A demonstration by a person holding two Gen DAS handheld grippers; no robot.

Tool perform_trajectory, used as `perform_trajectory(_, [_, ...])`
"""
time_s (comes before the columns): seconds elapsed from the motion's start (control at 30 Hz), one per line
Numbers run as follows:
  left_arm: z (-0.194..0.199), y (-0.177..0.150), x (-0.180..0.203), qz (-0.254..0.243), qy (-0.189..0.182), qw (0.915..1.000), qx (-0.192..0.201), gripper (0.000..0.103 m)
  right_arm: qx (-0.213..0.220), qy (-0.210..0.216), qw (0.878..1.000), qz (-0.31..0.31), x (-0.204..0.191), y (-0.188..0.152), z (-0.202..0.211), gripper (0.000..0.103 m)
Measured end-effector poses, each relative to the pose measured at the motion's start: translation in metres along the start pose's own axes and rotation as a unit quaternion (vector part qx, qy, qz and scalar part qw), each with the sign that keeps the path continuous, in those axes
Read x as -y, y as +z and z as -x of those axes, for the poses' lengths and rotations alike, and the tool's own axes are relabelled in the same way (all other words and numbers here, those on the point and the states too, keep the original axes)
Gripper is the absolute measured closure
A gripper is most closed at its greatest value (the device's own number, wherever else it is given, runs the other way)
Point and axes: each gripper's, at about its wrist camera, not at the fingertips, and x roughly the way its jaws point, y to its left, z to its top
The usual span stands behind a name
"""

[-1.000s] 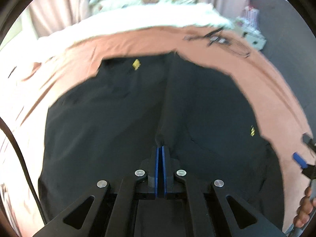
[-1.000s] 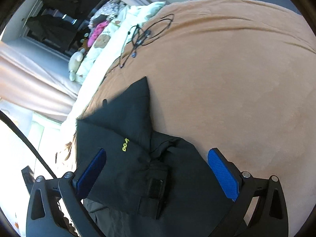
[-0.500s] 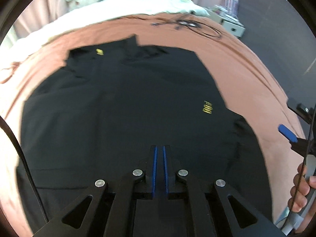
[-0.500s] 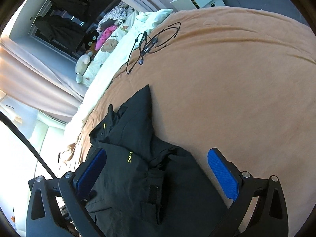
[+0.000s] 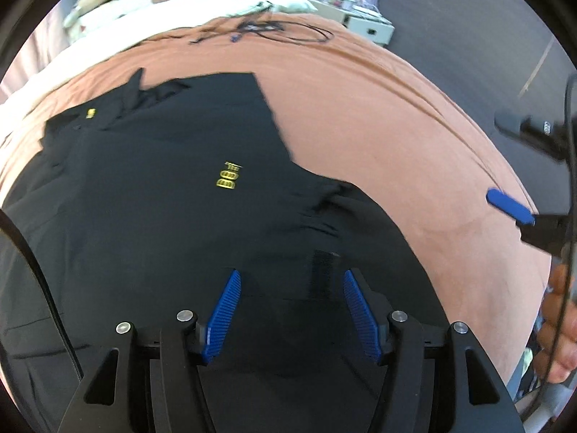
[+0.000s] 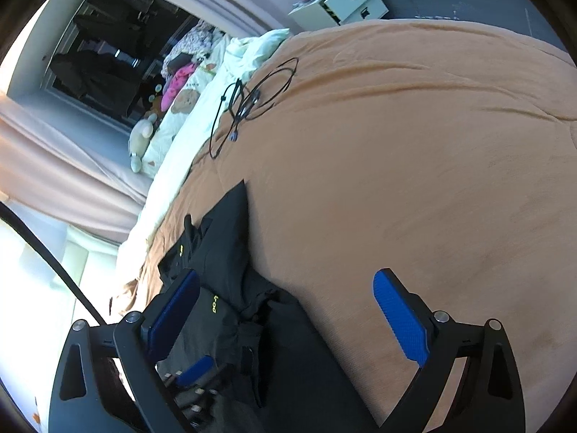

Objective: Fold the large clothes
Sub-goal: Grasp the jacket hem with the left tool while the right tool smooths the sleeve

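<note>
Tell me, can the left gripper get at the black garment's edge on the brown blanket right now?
Probably yes: the left gripper hangs right over the black garment, its jaws opening with nothing between them, and nothing blocks the way down.

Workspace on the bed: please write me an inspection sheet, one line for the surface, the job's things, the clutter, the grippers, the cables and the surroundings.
Surface: bed under a brown fleece blanket, lightly wrinkled.
Job's things: large black garment with small yellow prints, spread on the blanket, its far edge bunched and creased.
Clutter: nothing seen except the cable.
Grippers: left gripper over the garment, jaws opening, nothing pinched between the blue pads; right gripper wide open, holding nothing, over the garment's edge.
Cables: thin black looped cable lying on the blanket's far part, apart from the garment.
Surroundings: white quilt with bear prints, plush toys, pink curtains, white drawer unit.
</note>
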Motion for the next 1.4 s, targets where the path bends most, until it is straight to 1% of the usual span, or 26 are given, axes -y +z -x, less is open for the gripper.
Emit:
perform_trajectory(0.07, [-0.012, -0.003, 0.006, -0.01, 0.008, 0.9998, -0.016, 0.041, -0.001, 0.002, 1.0, -0.002, -0.001, -0.002, -0.001, 0.006])
perform_trajectory(0.13, [-0.029, -0.007, 0.007, -0.016, 0.03, 0.9989, -0.033, 0.041, -0.004, 0.006, 1.0, 0.0, -0.003, -0.004, -0.003, 0.006])
perform_trajectory(0.17, [-0.034, -0.009, 0.005, -0.013, 0.034, 0.9987, -0.035, 0.041, -0.005, 0.007, 1.0, 0.0, -0.003, -0.004, -0.004, 0.007])
perform_trajectory(0.2, [-0.036, -0.01, 0.003, -0.012, 0.036, 0.9987, -0.033, 0.042, -0.007, 0.01, 1.0, 0.002, -0.004, -0.004, -0.005, 0.012])
perform_trajectory(0.23, [-0.036, -0.011, 0.002, -0.012, 0.047, 0.9984, -0.028, 0.057, -0.011, 0.013, 1.0, 0.003, -0.004, -0.004, -0.006, 0.015])
perform_trajectory(0.27, [-0.034, -0.01, 0.0, -0.013, 0.057, 0.998, -0.027, 0.062, -0.014, 0.019, 1.0, 0.006, -0.006, -0.005, -0.008, 0.019])
perform_trajectory(0.3, [-0.031, -0.009, -0.003, -0.007, 0.05, 0.9984, -0.026, 0.073, -0.016, 0.022, 1.0, 0.01, -0.007, -0.006, -0.01, 0.02])
perform_trajectory(0.33, [-0.025, -0.007, -0.008, 0.002, 0.043, 0.9988, -0.025, 0.077, -0.017, 0.022, 1.0, 0.014, -0.007, -0.007, -0.012, 0.021])
perform_trajectory(0.47, [0.01, 0.002, -0.027, 0.017, 0.043, 0.9989, 0.008, 0.079, -0.037, 0.035, 0.998, 0.029, -0.009, -0.006, -0.022, 0.034])
perform_trajectory(0.53, [0.033, 0.007, -0.041, 0.029, 0.042, 0.9984, 0.026, 0.079, -0.042, 0.04, 0.997, 0.043, -0.014, -0.008, -0.026, 0.035])
perform_trajectory(0.63, [0.065, 0.013, -0.06, 0.039, 0.058, 0.9962, 0.052, 0.079, -0.05, 0.043, 0.996, 0.062, -0.023, -0.012, -0.034, 0.038])
perform_trajectory(0.7, [0.089, 0.015, -0.077, 0.049, 0.07, 0.994, 0.068, 0.079, -0.062, 0.05, 0.994, 0.069, -0.027, -0.015, -0.042, 0.045])
perform_trajectory(0.8, [0.117, 0.018, -0.1, 0.061, 0.087, 0.9905, 0.087, 0.079, -0.082, 0.062, 0.992, 0.075, -0.03, -0.018, -0.055, 0.05])
perform_trajectory(0.97, [0.163, 0.014, -0.146, 0.083, 0.121, 0.9826, 0.114, 0.079, -0.099, 0.065, 0.99, 0.082, -0.036, -0.02, -0.075, 0.05])
perform_trajectory(1.07, [0.181, 0.007, -0.172, 0.095, 0.139, 0.9782, 0.122, 0.079, -0.106, 0.064, 0.989, 0.083, -0.038, -0.021, -0.084, 0.05])
perform_trajectory(1.17, [0.189, 0.002, -0.2, 0.106, 0.158, 0.9735, 0.126, 0.079, -0.108, 0.057, 0.988, 0.09, -0.042, -0.021, -0.09, 0.05])
perform_trajectory(1.27, [0.188, -0.003, -0.231, 0.125, 0.169, 0.9698, 0.123, 0.079, -0.109, 0.053, 0.988, 0.093, -0.044, -0.018, -0.094, 0.05])
perform_trajectory(1.4, [0.186, -0.013, -0.262, 0.147, 0.176, 0.9657, 0.122, 0.079, -0.109, 0.041, 0.988, 0.1, -0.047, -0.021, -0.096, 0.05])
